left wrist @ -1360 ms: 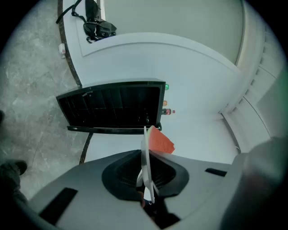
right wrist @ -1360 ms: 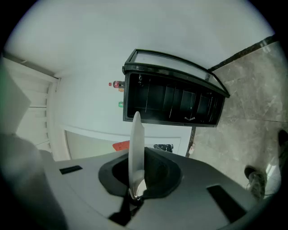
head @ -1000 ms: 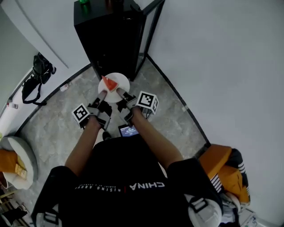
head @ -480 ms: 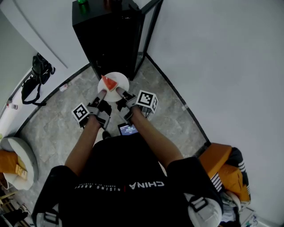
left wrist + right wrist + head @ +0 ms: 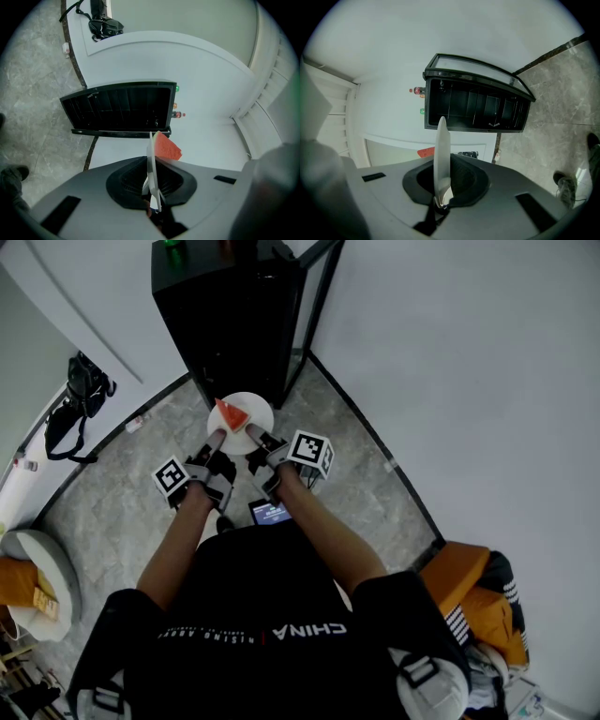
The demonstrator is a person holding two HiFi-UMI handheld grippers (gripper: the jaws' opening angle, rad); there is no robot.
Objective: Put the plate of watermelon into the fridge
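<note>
Plate point(image 5: 246, 409), white and round, is held level above the floor, just in front of the black fridge point(image 5: 230, 315). One wedge of watermelon point(image 5: 231, 415) lies on the plate's left half. Left gripper point(image 5: 217, 439) is clamped on the near-left rim. Its own view shows the plate edge-on between narrowly set jaws, with the red wedge beyond them. Right gripper point(image 5: 254, 434) is clamped on the near-right rim, jaws almost together on the thin edge. Fridge door point(image 5: 319, 296) stands open to the right, and the dark interior faces the plate. Black bag point(image 5: 80, 399) sits at the wall on the left, beside the marble floor point(image 5: 122, 512).
</note>
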